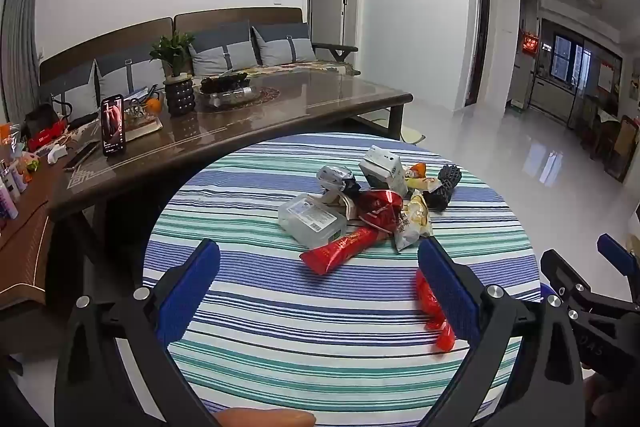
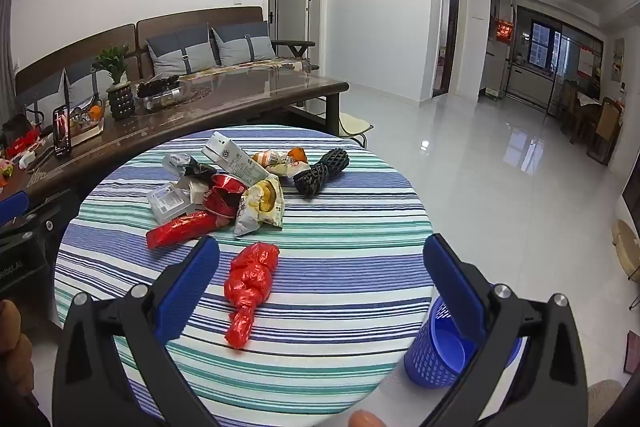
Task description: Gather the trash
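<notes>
A pile of trash lies on the round striped table [image 1: 280, 347] [image 2: 360, 247]: a clear plastic box [image 1: 312, 219] [image 2: 168, 203], a long red wrapper [image 1: 344, 247] [image 2: 184, 229], a crumpled red wrapper [image 1: 380, 209] [image 2: 222, 197], a yellow snack bag [image 1: 412, 223] [image 2: 260, 207], a white carton [image 1: 382, 169] [image 2: 234, 157] and a black mesh roll [image 1: 444, 187] [image 2: 322, 171]. A knotted red plastic bag [image 2: 250, 285] [image 1: 434, 311] lies apart, nearer me. My left gripper [image 1: 318, 267] is open above the table's near side. My right gripper [image 2: 322, 263] is open, the red bag just ahead of it.
A blue mesh bin [image 2: 444, 351] stands off the table's right edge, partly behind my right finger. A dark coffee table [image 1: 248, 123] with a phone [image 1: 114, 125], a plant and a bowl stands behind, with a sofa [image 1: 240, 47] beyond. White tiled floor lies to the right.
</notes>
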Action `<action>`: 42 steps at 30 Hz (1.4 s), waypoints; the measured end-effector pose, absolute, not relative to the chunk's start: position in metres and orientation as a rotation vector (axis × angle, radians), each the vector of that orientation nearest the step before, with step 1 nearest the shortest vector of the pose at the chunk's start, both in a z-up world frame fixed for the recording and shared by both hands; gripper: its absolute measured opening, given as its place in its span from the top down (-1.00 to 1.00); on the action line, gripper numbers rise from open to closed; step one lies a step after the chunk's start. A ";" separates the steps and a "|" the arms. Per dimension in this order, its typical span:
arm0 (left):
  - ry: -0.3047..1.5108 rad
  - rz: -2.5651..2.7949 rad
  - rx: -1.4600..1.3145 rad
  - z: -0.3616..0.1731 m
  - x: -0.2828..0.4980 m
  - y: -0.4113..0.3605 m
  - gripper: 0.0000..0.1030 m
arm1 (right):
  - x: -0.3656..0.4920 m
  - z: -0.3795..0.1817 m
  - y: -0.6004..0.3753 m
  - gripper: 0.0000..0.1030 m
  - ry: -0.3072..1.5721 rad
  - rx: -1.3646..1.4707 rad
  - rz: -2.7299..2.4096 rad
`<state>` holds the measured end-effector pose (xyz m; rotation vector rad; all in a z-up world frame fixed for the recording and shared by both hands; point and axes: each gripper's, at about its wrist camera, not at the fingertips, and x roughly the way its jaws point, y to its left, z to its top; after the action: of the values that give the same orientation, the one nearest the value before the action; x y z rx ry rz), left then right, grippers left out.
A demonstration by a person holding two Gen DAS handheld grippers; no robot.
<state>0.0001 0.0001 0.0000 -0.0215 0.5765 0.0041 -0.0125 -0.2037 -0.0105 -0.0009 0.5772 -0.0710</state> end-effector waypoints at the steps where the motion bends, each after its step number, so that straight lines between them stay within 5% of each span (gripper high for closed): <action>1: 0.577 0.004 -0.021 0.000 0.000 0.000 -0.90 | -0.013 -0.010 -0.204 -0.91 0.576 -0.001 -0.071; 42: 0.606 0.031 0.026 -0.012 0.001 0.001 -0.90 | -0.013 -0.016 -0.208 -0.91 0.587 0.003 -0.074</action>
<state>0.0009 0.0009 -0.0115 0.0262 0.6060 0.0308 -0.0129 -0.2082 -0.0157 0.0034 0.5874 -0.0740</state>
